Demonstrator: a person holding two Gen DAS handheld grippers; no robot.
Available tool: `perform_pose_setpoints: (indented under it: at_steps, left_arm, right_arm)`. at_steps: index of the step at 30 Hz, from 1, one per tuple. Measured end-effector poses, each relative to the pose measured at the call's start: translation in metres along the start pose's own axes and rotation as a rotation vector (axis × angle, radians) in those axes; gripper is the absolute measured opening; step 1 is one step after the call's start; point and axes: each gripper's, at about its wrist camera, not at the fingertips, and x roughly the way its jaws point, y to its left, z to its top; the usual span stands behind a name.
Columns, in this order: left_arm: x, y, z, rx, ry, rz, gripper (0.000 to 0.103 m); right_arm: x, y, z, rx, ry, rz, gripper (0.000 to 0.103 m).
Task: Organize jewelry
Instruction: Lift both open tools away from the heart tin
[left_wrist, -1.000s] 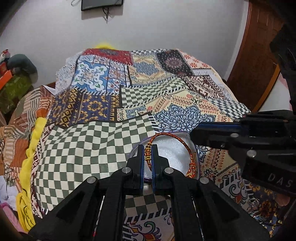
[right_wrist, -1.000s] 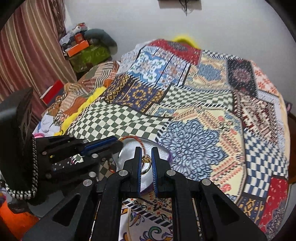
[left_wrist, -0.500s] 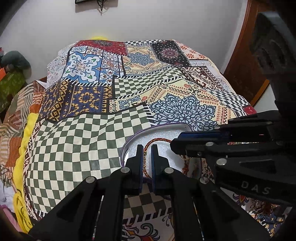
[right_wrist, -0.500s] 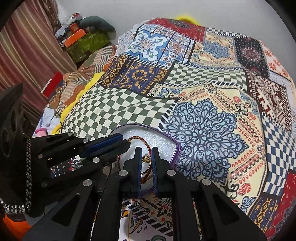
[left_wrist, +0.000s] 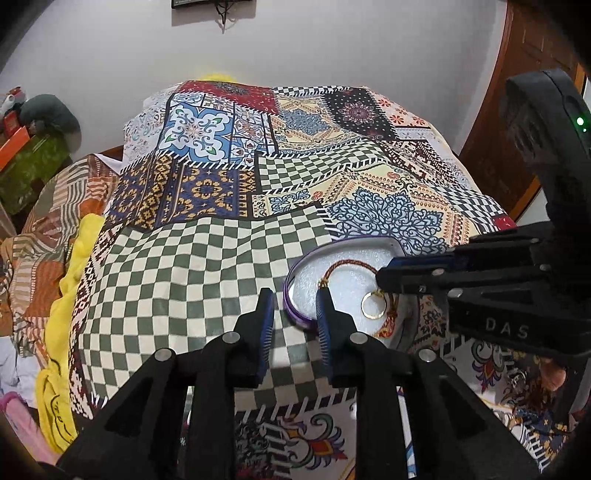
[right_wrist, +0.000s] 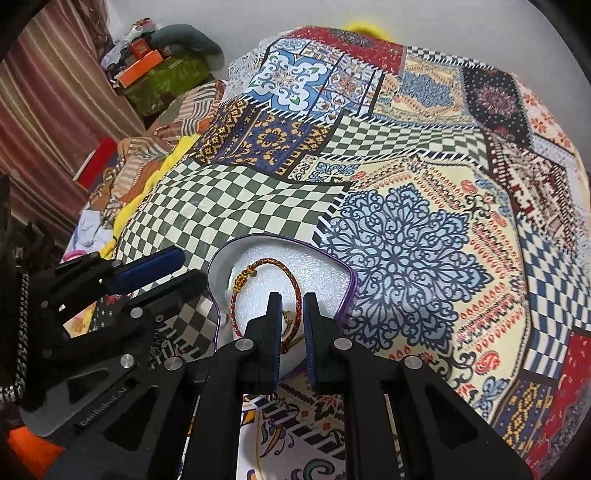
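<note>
A heart-shaped jewelry box (left_wrist: 295, 295) with purple wall and white foam lining (right_wrist: 295, 254) lies on the patchwork bedspread. A red and gold braided bracelet (right_wrist: 291, 277) lies inside it, also seen in the left wrist view (left_wrist: 343, 264). A gold ring (left_wrist: 373, 305) lies on the foam by the bracelet's end. My left gripper (left_wrist: 293, 306) is open, just left of the box's rim; it appears in the right wrist view (right_wrist: 159, 271). My right gripper (right_wrist: 293, 314) is open over the bracelet's near end and the ring, and shows in the left wrist view (left_wrist: 384, 275).
The patterned bedspread (right_wrist: 406, 229) covers the whole bed. Yellow cloth (left_wrist: 70, 280) and striped fabric bunch at the left edge. Boxes and clutter (right_wrist: 155, 62) stand at the far left by a curtain. A wooden door (left_wrist: 517, 110) is at the right.
Both grippers have opened and let go: the bracelet and ring now lie in the box. The left gripper has shifted left, off the box.
</note>
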Motion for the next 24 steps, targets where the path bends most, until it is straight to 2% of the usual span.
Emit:
perform_pose_setpoints:
  at_steps: [8,15,24]
  left_arm:
    - [-0.025,-0.009,-0.007,0.019,-0.011,-0.008,0.022]
    - [-0.058,-0.019,-0.014,0.015,-0.041,-0.015,0.030]
    - [-0.087,-0.039,-0.028,0.023,-0.051,-0.043,0.031]
  right_arm:
    - [-0.034,0.014,-0.014,-0.039,-0.051,-0.069,0.013]
    - [-0.073,0.022,-0.037,-0.051,-0.122,-0.124,0.032]
    - [-0.111,0.013,-0.070,-0.038,-0.198,-0.172,0.033]
